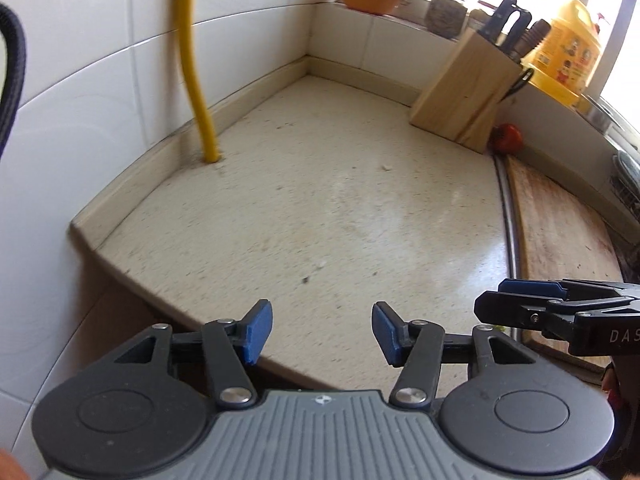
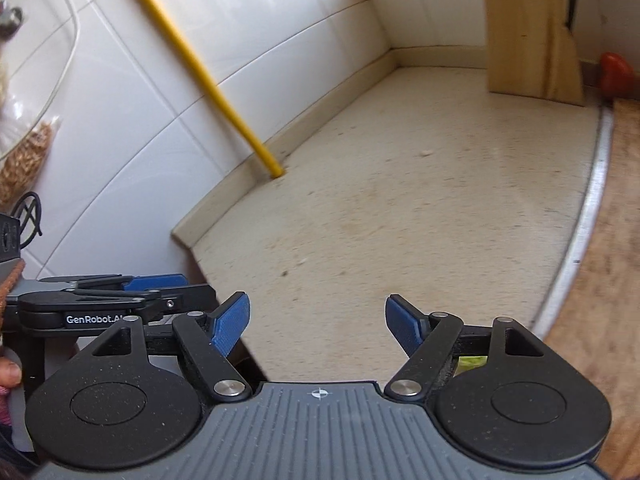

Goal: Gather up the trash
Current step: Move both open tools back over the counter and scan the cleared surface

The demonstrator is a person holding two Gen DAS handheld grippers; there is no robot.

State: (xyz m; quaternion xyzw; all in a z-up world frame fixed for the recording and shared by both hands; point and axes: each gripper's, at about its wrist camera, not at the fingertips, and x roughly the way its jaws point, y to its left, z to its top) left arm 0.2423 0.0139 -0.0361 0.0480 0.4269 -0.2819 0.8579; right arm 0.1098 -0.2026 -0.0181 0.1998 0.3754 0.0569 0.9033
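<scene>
1. I hold two grippers over the front edge of a beige speckled counter (image 1: 320,184) in a kitchen corner.
2. My left gripper (image 1: 322,334) has its blue pads wide apart and grips nothing; below the gap lies the counter's front edge.
3. My right gripper (image 2: 318,326) is likewise spread and empty, hovering just beside the left one, by the sink rim (image 2: 576,248).
4. The trash I can see is small crumbs: a dark bit (image 1: 306,280) and a pale bit (image 1: 320,265) near the front edge, ahead of the left jaws and between their lines, not touched.
5. Another pale crumb (image 1: 386,167) lies farther back, toward the knife block (image 1: 466,96) at the back edge.
6. A yellow hose (image 1: 198,80) meets the counter at its left edge.
7. A board (image 1: 560,232) covers the sink at right; a tomato (image 1: 508,138) sits beside the block.
8. Something green (image 2: 472,361) shows under the right gripper's right finger; I cannot tell what.
</scene>
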